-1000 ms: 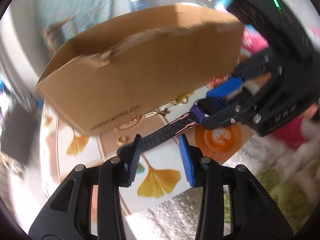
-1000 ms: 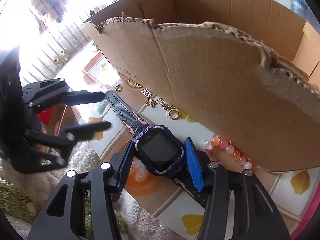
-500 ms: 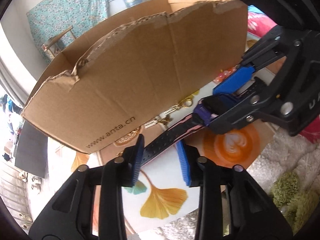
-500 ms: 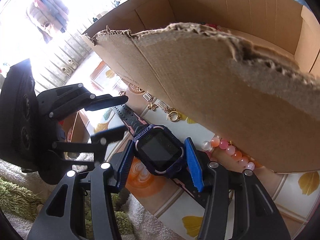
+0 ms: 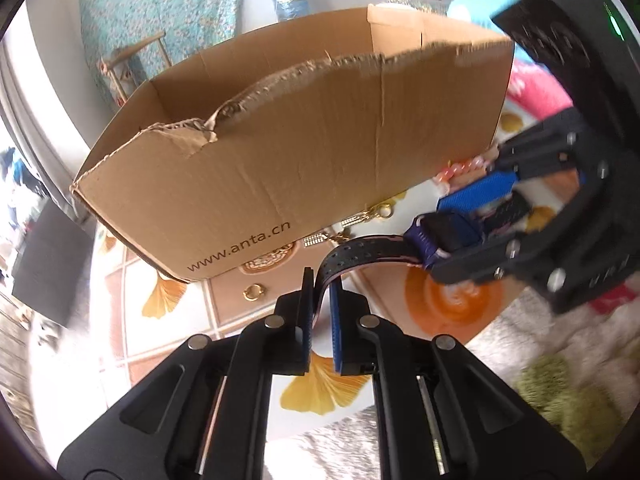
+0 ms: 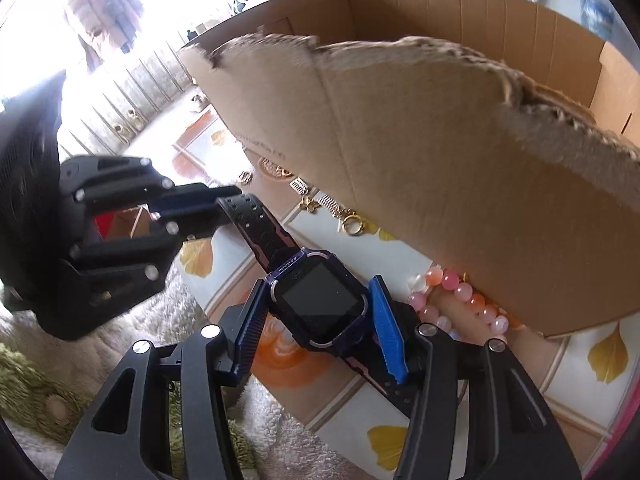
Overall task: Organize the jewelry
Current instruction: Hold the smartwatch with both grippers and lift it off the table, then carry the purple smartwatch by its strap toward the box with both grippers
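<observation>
A dark purple smartwatch [image 6: 320,304] is held above the patterned mat, with my right gripper [image 6: 320,322] shut on its square body. Its black perforated strap [image 6: 260,232] runs left to my left gripper [image 6: 224,216]. In the left wrist view the strap [image 5: 360,252] arches down between the blue pads of my left gripper [image 5: 320,292], whose jaws are closing and pinch the strap's end. The right gripper [image 5: 460,220] comes in from the right there, holding the watch body [image 5: 448,232].
A torn cardboard box [image 5: 300,152] stands right behind the watch. Along its base lie a pink bead bracelet [image 6: 452,296], a gold chain with a ring clasp [image 6: 348,220] and a small gold ring [image 5: 254,291]. A shaggy rug [image 5: 560,360] borders the ginkgo-leaf mat [image 5: 316,392].
My left gripper's jaws have come together from a wide gap onto the strap's end, which now bends upward. The right gripper still holds the watch body.
</observation>
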`<state>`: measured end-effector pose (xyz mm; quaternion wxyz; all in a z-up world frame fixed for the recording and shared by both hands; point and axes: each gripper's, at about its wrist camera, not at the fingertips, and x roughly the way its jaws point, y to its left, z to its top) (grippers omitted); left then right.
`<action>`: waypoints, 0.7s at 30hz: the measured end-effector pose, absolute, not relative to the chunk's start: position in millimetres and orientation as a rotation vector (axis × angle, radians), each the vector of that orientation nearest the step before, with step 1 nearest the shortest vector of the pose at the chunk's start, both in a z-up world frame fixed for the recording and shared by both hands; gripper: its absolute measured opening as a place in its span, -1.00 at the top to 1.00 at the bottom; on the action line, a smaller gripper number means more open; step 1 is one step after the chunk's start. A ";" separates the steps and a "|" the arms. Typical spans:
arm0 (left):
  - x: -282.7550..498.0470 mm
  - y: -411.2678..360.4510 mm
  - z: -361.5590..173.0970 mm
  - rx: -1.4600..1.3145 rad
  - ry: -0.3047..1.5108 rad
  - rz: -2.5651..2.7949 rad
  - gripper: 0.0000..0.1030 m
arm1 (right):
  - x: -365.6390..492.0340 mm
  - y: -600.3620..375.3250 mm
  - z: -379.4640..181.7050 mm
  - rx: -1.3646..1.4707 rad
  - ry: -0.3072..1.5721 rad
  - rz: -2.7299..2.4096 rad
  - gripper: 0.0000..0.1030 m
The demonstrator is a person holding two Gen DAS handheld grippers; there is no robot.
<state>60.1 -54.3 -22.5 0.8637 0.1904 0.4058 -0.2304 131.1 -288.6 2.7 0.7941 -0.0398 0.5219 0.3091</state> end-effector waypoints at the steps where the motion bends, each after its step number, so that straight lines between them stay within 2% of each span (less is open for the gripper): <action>1: 61.5 -52.2 -21.4 0.389 0.853 -0.485 0.87 | 128.6 -287.4 4.1 -0.100 1.119 0.661 0.02; 11: 74.1 -34.2 -14.0 0.310 0.874 -0.473 0.89 | 97.7 -284.9 9.6 -0.308 1.087 0.554 0.02; 17: 71.2 -30.0 -11.9 0.300 0.871 -0.459 0.89 | 87.7 -289.7 12.3 -0.328 1.074 0.532 0.28; 21: 66.9 -30.7 -8.4 0.285 0.856 -0.457 0.89 | 86.2 -289.2 12.8 -0.343 1.069 0.521 0.29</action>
